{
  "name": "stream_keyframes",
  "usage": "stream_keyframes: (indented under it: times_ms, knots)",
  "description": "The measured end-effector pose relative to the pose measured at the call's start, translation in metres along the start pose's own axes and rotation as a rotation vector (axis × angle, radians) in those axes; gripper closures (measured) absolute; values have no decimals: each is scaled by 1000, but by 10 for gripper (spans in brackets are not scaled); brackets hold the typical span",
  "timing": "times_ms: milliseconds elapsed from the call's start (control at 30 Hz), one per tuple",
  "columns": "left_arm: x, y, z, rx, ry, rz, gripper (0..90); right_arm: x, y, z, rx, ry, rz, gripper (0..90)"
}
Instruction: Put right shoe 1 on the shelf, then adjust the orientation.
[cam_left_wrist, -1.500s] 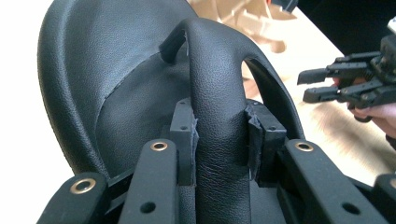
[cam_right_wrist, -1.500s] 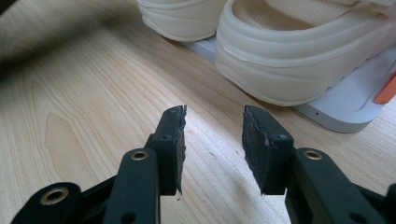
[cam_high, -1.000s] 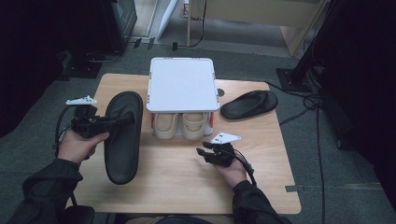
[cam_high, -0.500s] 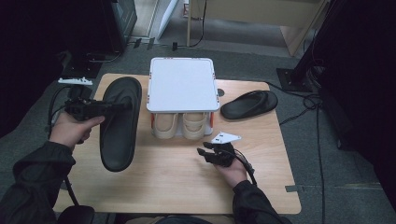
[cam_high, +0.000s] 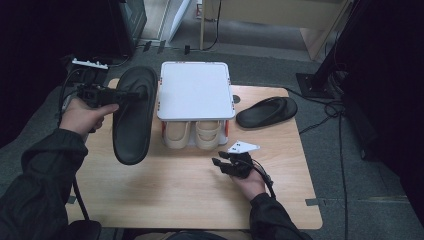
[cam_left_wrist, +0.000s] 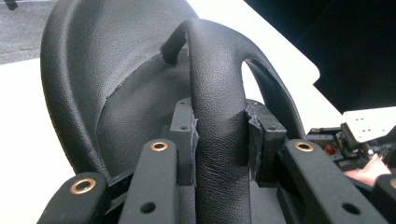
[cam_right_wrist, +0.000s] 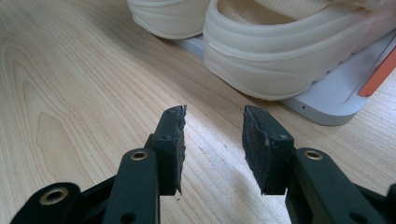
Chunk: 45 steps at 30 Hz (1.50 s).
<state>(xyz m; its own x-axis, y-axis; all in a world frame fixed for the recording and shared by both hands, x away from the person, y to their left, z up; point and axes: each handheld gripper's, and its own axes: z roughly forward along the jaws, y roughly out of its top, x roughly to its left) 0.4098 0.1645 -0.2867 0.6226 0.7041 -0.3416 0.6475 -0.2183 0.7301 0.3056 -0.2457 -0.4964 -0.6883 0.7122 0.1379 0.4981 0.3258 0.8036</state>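
Seen from the high view, the long black leather sandal (cam_high: 132, 117) is held up by the left gripper (cam_high: 102, 95), just beside the white two-shelf shoe rack (cam_high: 195, 90). Its long side runs along the rack's left side, toe end far from the person.

Looked at from the left gripper view, the sandal's strap (cam_left_wrist: 219, 116) is squeezed between both pads.

Checked in the right gripper view, the right gripper (cam_right_wrist: 212, 140) is open and holds nothing, near the cream shoes (cam_right_wrist: 289, 51).
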Motion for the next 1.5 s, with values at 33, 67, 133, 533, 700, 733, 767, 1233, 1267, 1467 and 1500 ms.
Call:
stream_keyframes:
  times_ms: [33, 67, 133, 533, 700, 733, 767, 1233, 1267, 1467, 1500]
  knots:
    - [0, 3, 1, 2, 4, 0, 680, 0, 0, 0, -1, 0, -1, 593]
    - [0, 6, 2, -1, 6, 2, 680, 0, 0, 0, -1, 0, -1, 594]
    - [0, 9, 3, -1, 5, 3, 680, 0, 0, 0, -1, 0, -1, 593]
    - [4, 39, 20, 4, 7, -13, 680, -1, 0, -1, -5, 1, 1, 593]
    - [4, 57, 32, -3, 12, -19, 680, 0, 0, -1, 1, 3, 0, 592]
    - [4, 64, 38, 6, 21, -12, 680, 0, 0, -1, 0, 3, 1, 592]
    - [4, 64, 38, 6, 21, -12, 680, 0, 0, -1, 0, 3, 1, 592]
    - [11, 93, 83, 37, 30, -77, 680, -1, -2, -6, -11, -12, -3, 592]
    - [12, 94, 87, 38, 31, -83, 680, -1, -3, -7, -12, -12, 1, 593]
    - [14, 97, 106, 42, 22, -110, 680, -1, -3, -8, -18, -15, 0, 592]
    - [14, 98, 111, 47, 22, -114, 679, -1, -3, -9, -16, -16, 0, 593]
